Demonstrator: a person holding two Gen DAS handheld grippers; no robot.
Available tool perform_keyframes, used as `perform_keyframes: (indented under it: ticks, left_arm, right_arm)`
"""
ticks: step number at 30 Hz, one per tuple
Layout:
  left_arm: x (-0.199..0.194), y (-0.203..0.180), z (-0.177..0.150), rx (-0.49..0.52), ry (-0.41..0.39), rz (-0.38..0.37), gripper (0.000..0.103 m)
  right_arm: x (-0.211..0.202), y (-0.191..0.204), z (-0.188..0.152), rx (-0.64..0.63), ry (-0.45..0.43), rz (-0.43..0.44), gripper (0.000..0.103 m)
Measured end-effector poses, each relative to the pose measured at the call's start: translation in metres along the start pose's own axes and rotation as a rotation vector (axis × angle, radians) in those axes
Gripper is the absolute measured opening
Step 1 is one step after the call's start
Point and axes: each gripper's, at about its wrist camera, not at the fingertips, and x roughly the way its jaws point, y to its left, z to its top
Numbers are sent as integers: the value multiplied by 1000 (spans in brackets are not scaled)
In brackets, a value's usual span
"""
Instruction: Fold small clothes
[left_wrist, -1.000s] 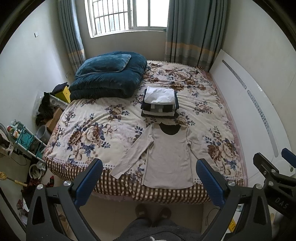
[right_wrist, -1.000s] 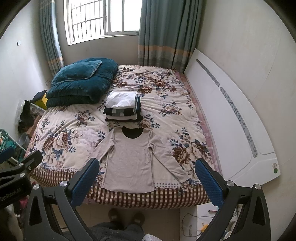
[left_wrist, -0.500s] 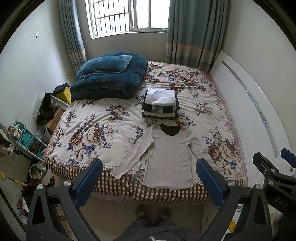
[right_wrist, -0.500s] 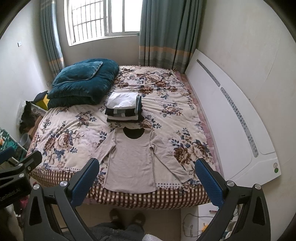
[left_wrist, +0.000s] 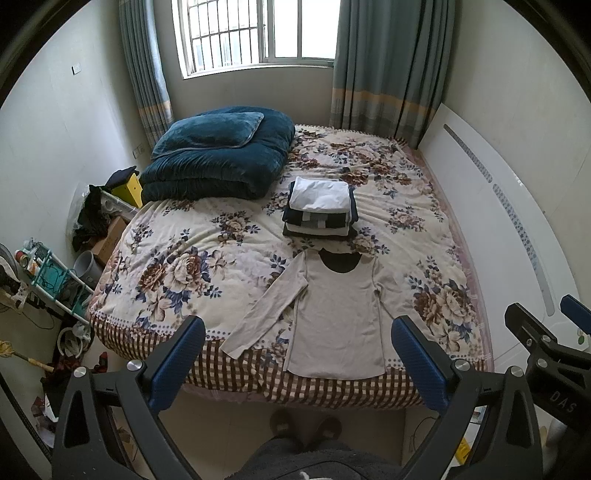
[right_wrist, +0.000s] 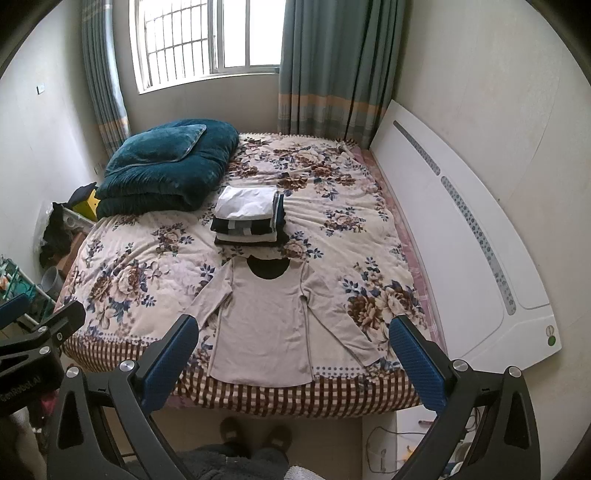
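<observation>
beige shirt (left_wrist: 338, 314) flat on bed (left_wrist: 177, 266), folded stack (left_wrist: 319, 208)

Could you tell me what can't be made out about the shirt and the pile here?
- Shirt: right cuff hidden in the left wrist view by the left hand-held gripper.
- Pile: garment count and types unclear in both views; only folded edges show.
- Shirt back: hidden, lying on the bed.

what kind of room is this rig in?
A home bedroom, by the look of it: a bed with a floral quilt and white headboard, a curtained window behind it, and a beige long-sleeve shirt spread flat near a stack of folded clothes.
</observation>
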Motion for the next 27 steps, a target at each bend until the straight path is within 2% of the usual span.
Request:
perform_keyframes:
  ticks: [15, 24, 27]
  left_arm:
    - [-1, 1, -2, -1, -7, -1, 103]
    - [3, -1, 5, 1, -10, -4, 103]
    - [-4, -1, 19, 0, -9, -5, 103]
  right_arm:
    - [-4, 3, 2, -2, -4, 7, 103]
    - [-5, 5, 4, -2, -7, 6, 103]
    - [-5, 5, 4, -2, -7, 6, 103]
